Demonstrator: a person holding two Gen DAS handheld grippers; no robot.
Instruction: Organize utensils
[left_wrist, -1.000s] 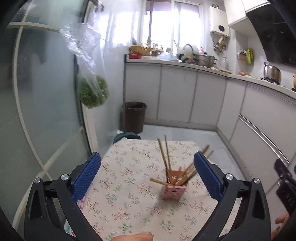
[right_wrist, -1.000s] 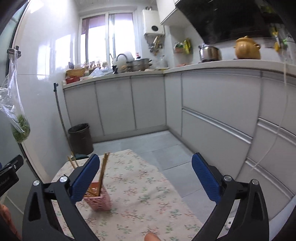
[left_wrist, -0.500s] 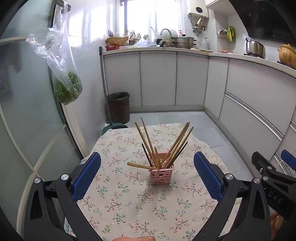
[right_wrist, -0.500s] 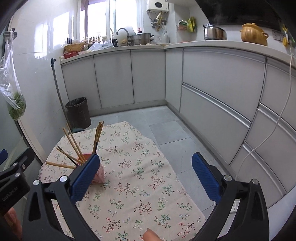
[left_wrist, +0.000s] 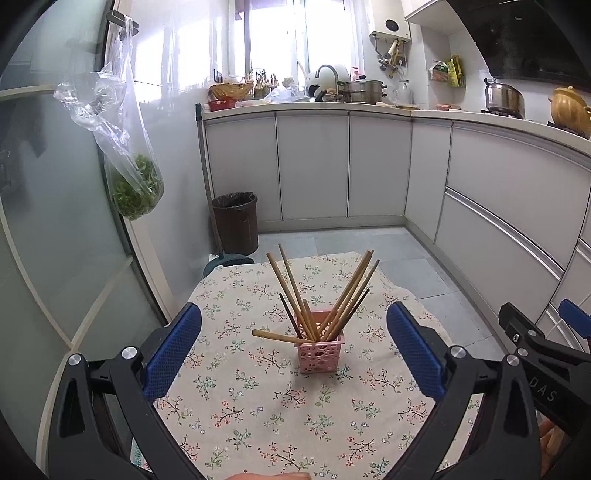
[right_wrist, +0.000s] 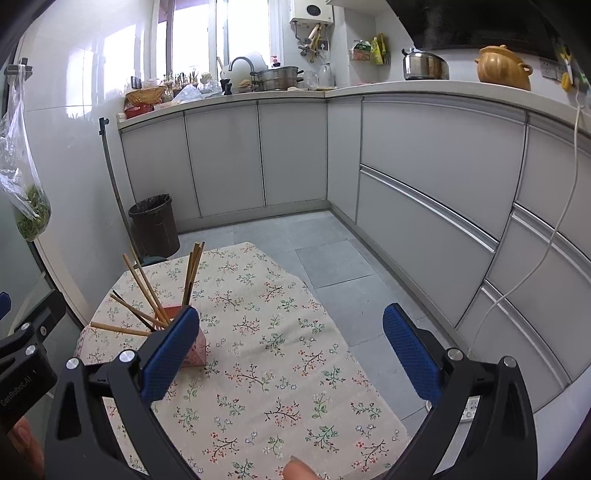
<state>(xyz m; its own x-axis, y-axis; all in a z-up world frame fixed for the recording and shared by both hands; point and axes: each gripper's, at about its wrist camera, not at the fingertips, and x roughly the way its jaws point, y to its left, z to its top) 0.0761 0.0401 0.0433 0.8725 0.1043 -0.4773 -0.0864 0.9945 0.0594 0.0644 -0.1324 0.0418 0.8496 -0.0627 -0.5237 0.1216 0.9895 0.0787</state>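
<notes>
A small pink perforated holder (left_wrist: 320, 350) stands on a table with a floral cloth (left_wrist: 258, 406). Several wooden chopsticks (left_wrist: 343, 295) stick up out of it, fanned left and right, and one (left_wrist: 275, 336) lies almost flat over its left rim. My left gripper (left_wrist: 293, 347) is open and empty, held back from the holder with its blue pads either side of it. My right gripper (right_wrist: 291, 350) is open and empty above the cloth, to the right of the holder (right_wrist: 197, 350), which its left pad partly hides.
A dark bin (left_wrist: 236, 221) and a stool top (left_wrist: 225, 264) stand beyond the table's far edge. A bag of greens (left_wrist: 135, 188) hangs on the glass door at left. Grey cabinets (right_wrist: 424, 192) run along the back and right. The floor (right_wrist: 325, 254) lies right of the table.
Both grippers have tilted and drawn back, so the holder now sits centred between the left pads, and the table fills more of the right wrist view. Both stay open.
</notes>
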